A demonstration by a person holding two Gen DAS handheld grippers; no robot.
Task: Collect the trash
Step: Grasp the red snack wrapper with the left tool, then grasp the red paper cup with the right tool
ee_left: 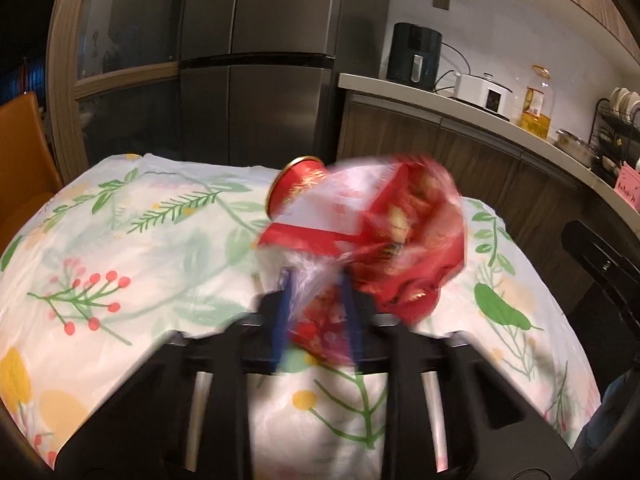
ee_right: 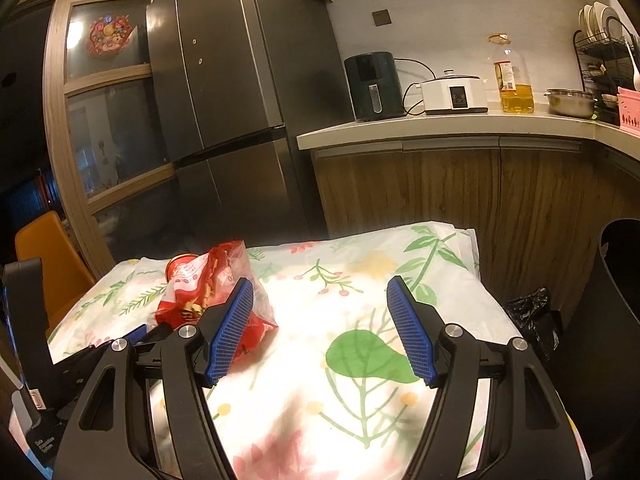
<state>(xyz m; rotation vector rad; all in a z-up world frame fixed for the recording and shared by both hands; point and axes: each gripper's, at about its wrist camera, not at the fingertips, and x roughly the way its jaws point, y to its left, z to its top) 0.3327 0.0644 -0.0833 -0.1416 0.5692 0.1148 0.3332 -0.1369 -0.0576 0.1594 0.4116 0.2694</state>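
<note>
My left gripper [ee_left: 316, 304] is clamped on the crinkled red-and-clear plastic snack wrapper [ee_left: 384, 236], its blue ribbed pads [ee_left: 280, 320] pinching the transparent lower end of it while the red bulk billows up and to the right above the jaws, blurred in my left wrist view. Just behind the wrapper, a red cylindrical tin can with a gold rim [ee_left: 296, 184] lies tipped on its side on the counter covered with a white floral-print cloth [ee_left: 132, 248], near the far edge; I cannot tell whether the wrapper touches it. My right gripper [ee_right: 320, 328] hangs over the same cloth with its jaws standing wide apart and nothing between the blue pads [ee_right: 232, 332]; from this side the wrapper [ee_right: 212, 288] shows to the left, partly behind my left-hand pad, with the can [ee_right: 182, 266] peeking out behind it. Off the right edge of the counter a tall black bin [ee_right: 616, 320] stands on the floor, with a crumpled black plastic bag [ee_right: 534, 320] beside it. Behind everything are a dark steel refrigerator [ee_right: 240, 100], a black air fryer [ee_right: 374, 86], a white cooker [ee_right: 454, 94] and a bottle of yellow oil [ee_right: 514, 80] along the wall worktop
</note>
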